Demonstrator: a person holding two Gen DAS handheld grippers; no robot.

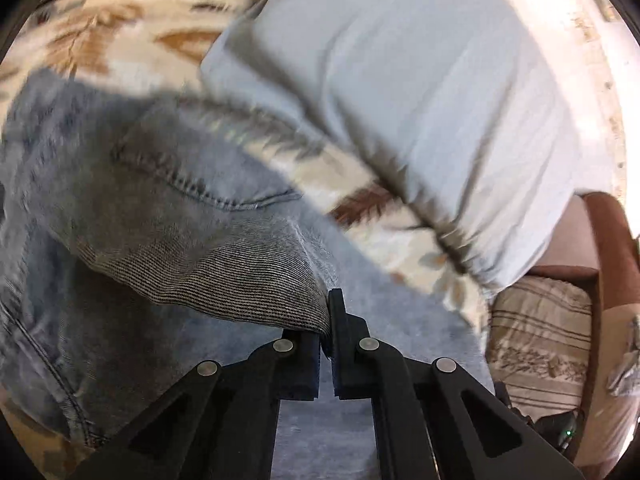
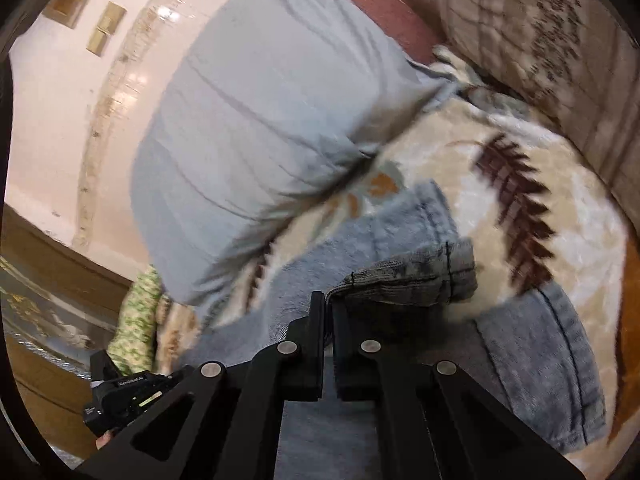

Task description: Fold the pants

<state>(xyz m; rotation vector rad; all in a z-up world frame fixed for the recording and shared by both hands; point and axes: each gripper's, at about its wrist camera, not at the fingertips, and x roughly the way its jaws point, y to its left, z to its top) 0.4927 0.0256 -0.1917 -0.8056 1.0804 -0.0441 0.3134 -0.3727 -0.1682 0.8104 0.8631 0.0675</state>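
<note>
Light blue jeans (image 1: pixel 132 200) lie on a cream blanket with brown leaf prints (image 1: pixel 120 32). My left gripper (image 1: pixel 326 320) is shut on a folded-over edge of the jeans, whose grey inner weave shows just left of the fingers. In the right wrist view my right gripper (image 2: pixel 328 312) is shut on the jeans' waistband (image 2: pixel 420 280), which is lifted and turned over beside a belt loop. More of the jeans (image 2: pixel 540 368) spread to the right and below. The other hand-held gripper (image 2: pixel 120 400) shows at the lower left.
A large pale grey pillow (image 1: pixel 420 100) (image 2: pixel 260 120) lies on the blanket just beyond the jeans. A beige striped cushion (image 1: pixel 540 340) (image 2: pixel 540 40) leans against the brown couch arm. A green patterned cloth (image 2: pixel 140 312) and the floor lie past the blanket's edge.
</note>
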